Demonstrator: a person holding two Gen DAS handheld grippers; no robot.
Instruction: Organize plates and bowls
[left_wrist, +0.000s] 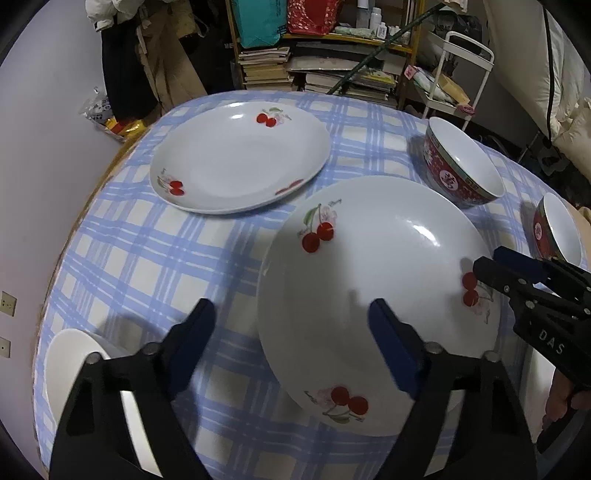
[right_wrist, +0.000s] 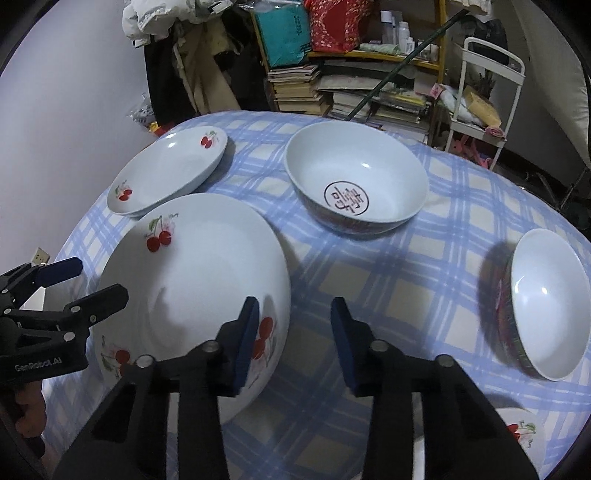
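Observation:
A white cherry-print plate (left_wrist: 369, 280) (right_wrist: 199, 280) lies near me on the blue checked tablecloth. A second cherry plate (left_wrist: 240, 158) (right_wrist: 166, 173) lies farther back left. My left gripper (left_wrist: 291, 317) is open, its right finger over the near plate's left part; it also shows at the left in the right wrist view (right_wrist: 92, 284). My right gripper (right_wrist: 293, 314) is open, its left finger over the near plate's right edge; it shows at the right in the left wrist view (left_wrist: 491, 264). A red bowl (left_wrist: 461, 166) (right_wrist: 356, 184) stands behind, another red bowl (left_wrist: 554, 229) (right_wrist: 543, 302) at the right.
A white dish (left_wrist: 92, 380) sits at the near left table edge. Another cherry-print dish (right_wrist: 521, 432) shows at the near right. Behind the table (right_wrist: 424, 295) are a bookshelf with stacked books (left_wrist: 314, 70) and a white cart (left_wrist: 454, 81).

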